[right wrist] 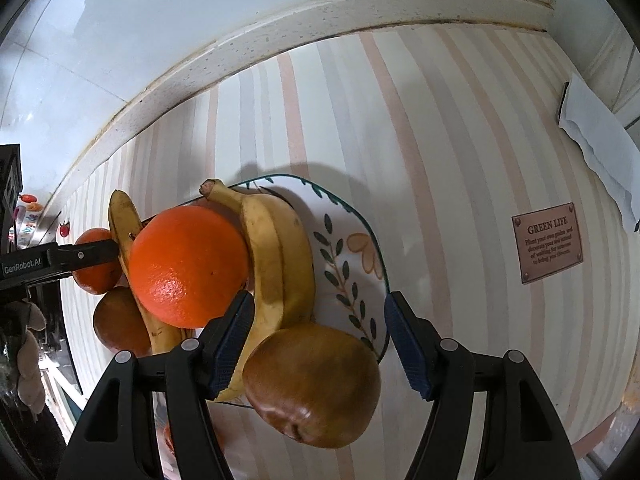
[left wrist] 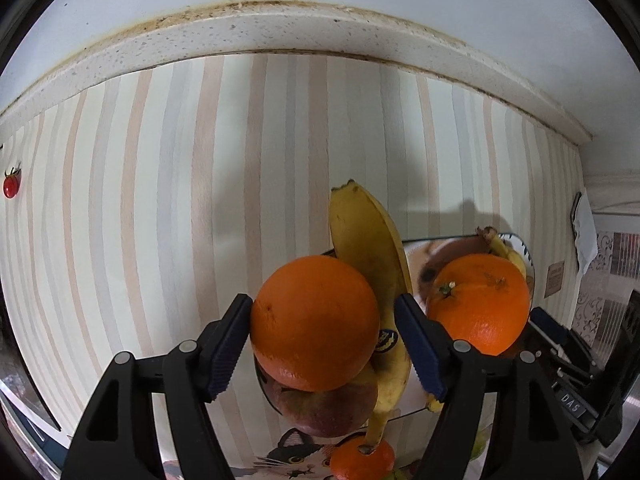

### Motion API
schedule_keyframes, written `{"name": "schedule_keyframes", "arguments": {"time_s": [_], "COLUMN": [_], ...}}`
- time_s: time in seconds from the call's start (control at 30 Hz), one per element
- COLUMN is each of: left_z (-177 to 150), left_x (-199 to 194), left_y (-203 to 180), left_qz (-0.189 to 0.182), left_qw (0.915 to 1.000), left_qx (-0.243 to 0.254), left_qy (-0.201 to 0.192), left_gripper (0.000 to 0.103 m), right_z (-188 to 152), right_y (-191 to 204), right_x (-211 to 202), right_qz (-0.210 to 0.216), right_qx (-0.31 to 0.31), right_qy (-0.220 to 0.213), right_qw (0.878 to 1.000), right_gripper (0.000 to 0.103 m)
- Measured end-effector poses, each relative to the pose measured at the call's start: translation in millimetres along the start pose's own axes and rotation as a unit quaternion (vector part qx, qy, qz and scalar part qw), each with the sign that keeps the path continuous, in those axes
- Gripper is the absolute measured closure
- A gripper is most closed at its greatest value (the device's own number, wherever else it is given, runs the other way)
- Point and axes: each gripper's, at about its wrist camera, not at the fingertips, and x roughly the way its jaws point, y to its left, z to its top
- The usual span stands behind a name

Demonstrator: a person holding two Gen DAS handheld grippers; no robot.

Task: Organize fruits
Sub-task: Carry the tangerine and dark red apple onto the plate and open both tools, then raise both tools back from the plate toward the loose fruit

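In the left wrist view, the left gripper (left wrist: 324,344) points down over a striped tablecloth (left wrist: 160,200). An orange (left wrist: 315,322) sits between its jaws: the left pad looks to be at the peel, but a clear gap shows before the right pad, with a banana (left wrist: 374,280) running through that gap. So the claw reads as released around the orange rather than clenched on it. The orange rests atop a reddish apple (left wrist: 332,412), and a smaller orange (left wrist: 362,460) lies below that. To the right a second large orange (left wrist: 482,304) sits on a plate (left wrist: 528,256). The step in hand looks like setting this orange down among the gathered fruit — next, the gripper would need to lift straight clear without nudging the stack. The sticker on the banana is too blurred to read. At the far left lies a small tomato (left wrist: 11,186).

In the right wrist view, the right gripper (right wrist: 320,344) hovers with jaws wide; a brown fruit (right wrist: 312,388) lies between them, and neither pad presses on it — released. Behind it, a pair of bananas (right wrist: 276,256) and the large orange (right wrist: 188,266) lie on the leaf-patterned plate (right wrist: 352,248). The other gripper's arm at the left edge reads "GenRobot.AI". A plaque printed on the cloth (right wrist: 547,248) reads "GREEN LIFE"; its smaller lines are hard to make out.
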Motion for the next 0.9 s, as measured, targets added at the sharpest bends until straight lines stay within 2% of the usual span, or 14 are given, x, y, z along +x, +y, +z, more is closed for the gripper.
{"name": "schedule_keyframes", "arguments": {"time_s": [0.1, 0.27, 0.3, 0.43, 0.5, 0.6, 0.7, 0.77, 0.9], "left_z": [-3, -6, -7, -15, -23, -40, -64, -81, -110], "left_x": [2, -1, -4, -28, -41, -56, -65, -68, -78], "left_y": [0, 2, 2, -2, -5, -12, -21, -27, -32], "left_qz": [0.004, 0.007, 0.008, 0.006, 0.01, 0.014, 0.031, 0.043, 0.038], "left_qw": [0.9999, 0.9999, 0.9999, 0.9992, 0.9983, 0.9964, 0.9943, 0.9927, 0.9906], "left_qx": [0.003, -0.01, -0.012, -0.007, -0.005, -0.004, 0.006, 0.016, 0.02], "left_qy": [0.009, 0.001, -0.003, -0.038, -0.058, -0.084, -0.101, -0.111, -0.13], "left_gripper": [0.031, 0.031, 0.031, 0.031, 0.031, 0.027, 0.014, 0.014, 0.014], "right_z": [1, -1, -2, -6, -10, -20, -32, -42, -61], "right_y": [0, 0, 0, 3, 7, 15, 25, 31, 35], "right_x": [-2, -10, -13, -28, -37, -51, -68, -81, -100], "right_qz": [0.0, 0.003, 0.002, -0.004, -0.003, -0.008, -0.012, -0.022, -0.025], "right_qx": [-0.001, 0.0, -0.002, -0.014, -0.022, -0.034, -0.051, -0.065, -0.079], "right_qy": [-0.002, -0.005, -0.007, -0.016, -0.017, -0.022, -0.036, -0.045, -0.057], "right_qw": [1.0, 1.0, 1.0, 1.0, 1.0, 0.999, 0.998, 0.997, 0.995], "right_gripper": [0.031, 0.028, 0.028, 0.015, 0.013, 0.008, 0.008, 0.007, 0.007]}}
